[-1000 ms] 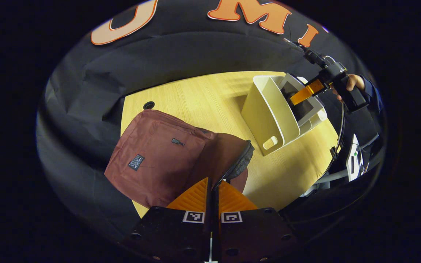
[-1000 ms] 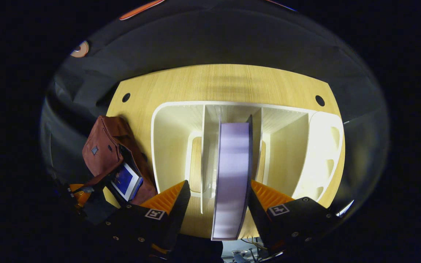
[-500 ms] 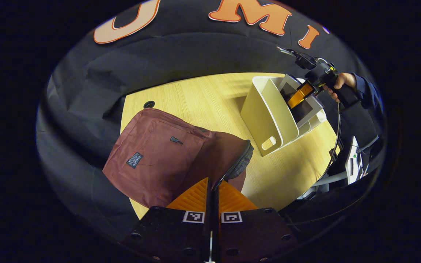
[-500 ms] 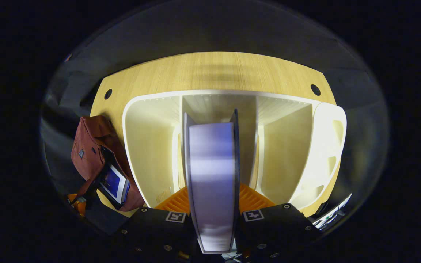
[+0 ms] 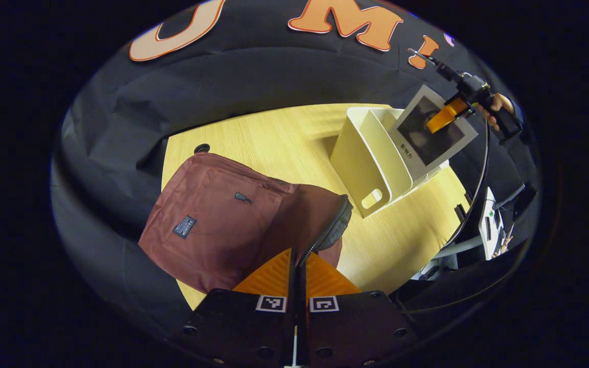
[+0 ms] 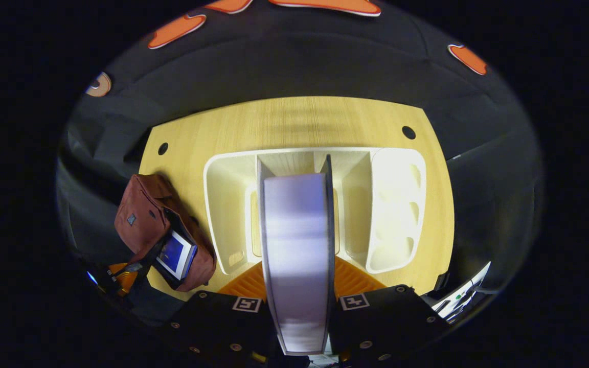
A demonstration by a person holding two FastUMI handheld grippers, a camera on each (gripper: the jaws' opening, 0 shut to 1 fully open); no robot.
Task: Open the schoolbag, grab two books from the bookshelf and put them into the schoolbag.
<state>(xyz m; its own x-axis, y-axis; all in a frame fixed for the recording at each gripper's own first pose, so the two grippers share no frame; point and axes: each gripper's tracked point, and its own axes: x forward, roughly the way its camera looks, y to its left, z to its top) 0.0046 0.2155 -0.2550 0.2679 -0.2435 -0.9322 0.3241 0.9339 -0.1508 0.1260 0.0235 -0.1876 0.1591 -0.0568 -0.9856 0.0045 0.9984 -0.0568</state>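
The maroon schoolbag (image 5: 212,225) lies on the wooden table (image 5: 284,138). My left gripper (image 5: 298,263) is shut on the zipper edge of its open mouth. In the right gripper view the schoolbag (image 6: 143,220) gapes open with a blue-covered book (image 6: 174,254) inside. My right gripper (image 6: 298,273) is shut on a second book (image 6: 297,240), seen page-edge on, held above the white bookshelf (image 6: 225,204). In the left gripper view that book (image 5: 430,135) hangs tilted over the bookshelf (image 5: 363,153), clear of its slots, in the right gripper (image 5: 448,115).
Round cable holes (image 6: 162,148) (image 6: 408,132) sit near the table's far corners. A white device (image 5: 491,225) and cables hang off the table's right side. A hand (image 5: 499,105) holds the right gripper. Bare tabletop (image 5: 397,240) lies between bag and shelf.
The right gripper closed on the book standing in the shelf's middle slot and lifted it up out of the shelf. The left gripper kept its hold on the bag.
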